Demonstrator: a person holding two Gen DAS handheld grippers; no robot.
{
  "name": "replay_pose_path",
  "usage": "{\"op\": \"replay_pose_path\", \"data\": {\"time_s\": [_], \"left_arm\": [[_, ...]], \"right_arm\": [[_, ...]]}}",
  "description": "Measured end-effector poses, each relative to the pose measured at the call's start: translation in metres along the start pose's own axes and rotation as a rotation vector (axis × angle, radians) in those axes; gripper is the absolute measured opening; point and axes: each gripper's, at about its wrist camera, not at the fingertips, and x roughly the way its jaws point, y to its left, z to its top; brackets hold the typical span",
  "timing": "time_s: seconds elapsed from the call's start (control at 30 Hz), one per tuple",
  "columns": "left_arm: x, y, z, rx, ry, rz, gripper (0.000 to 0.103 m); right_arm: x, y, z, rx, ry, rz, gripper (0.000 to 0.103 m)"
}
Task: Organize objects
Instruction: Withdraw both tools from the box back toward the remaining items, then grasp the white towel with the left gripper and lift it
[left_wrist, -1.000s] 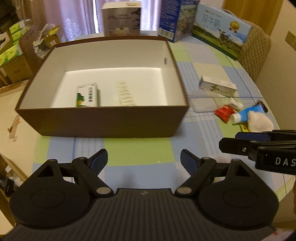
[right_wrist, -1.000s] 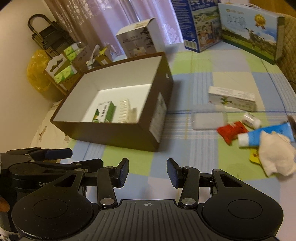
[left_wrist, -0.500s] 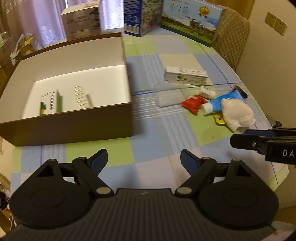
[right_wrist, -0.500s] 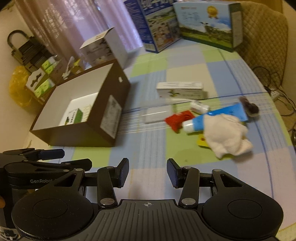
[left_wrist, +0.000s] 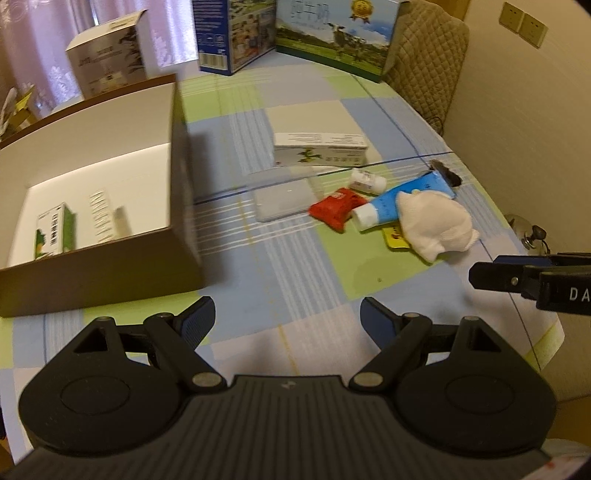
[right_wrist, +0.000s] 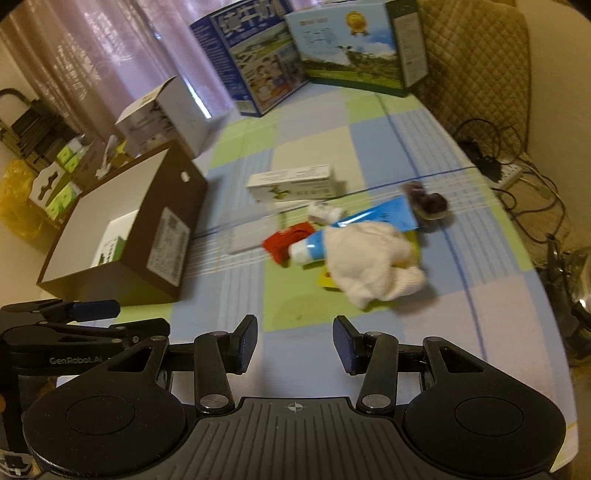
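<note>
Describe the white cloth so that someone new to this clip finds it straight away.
Start at the open brown box on the checked tablecloth, then look to the cluster of loose items to its right. The white cloth is the crumpled bundle at the cluster's near right end, draped over the blue tube; it is the only soft, shapeless thing there.

Materials and surface finishes on the worktop.
Brown cardboard box (left_wrist: 110, 273), matt outside, white-lined; white cloth (left_wrist: 434, 225), soft and rough-knit; blue tube (left_wrist: 391, 205), glossy plastic; checked tablecloth (left_wrist: 295, 280), smooth; gripper (left_wrist: 287, 322) in matt black plastic, ribbed blue pads (left_wrist: 199, 323).
</note>
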Motion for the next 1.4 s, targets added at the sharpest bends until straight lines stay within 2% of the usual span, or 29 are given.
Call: {"op": "replay_pose_path", "data": {"time_s": [0.57,1.0,1.13,1.4], "left_arm": [[0.05,-0.077,0.027,0.072,0.007,-0.113,0.083],[0.086,-0.118,0.045,0.009,0.001,-0.184,0.09],[0.101,-0.128,0.049,-0.021,0.004,-0.179,0.091],[0.13,-0.138,0.057,-0.072,0.005,-0.124,0.092]], "right_arm": [[-0.013,-0.084,0.003,0.105,-0.008,-0.09,0.043],[-0.005,-0.133,0.013,0.136,-0.001,-0.098,0.043],[0.001,-0.142,0.018,0.13,0.009,-0.099,0.043],[0.008,-0.158,0.022,0.138,0.024,-0.092,0.043]]}}
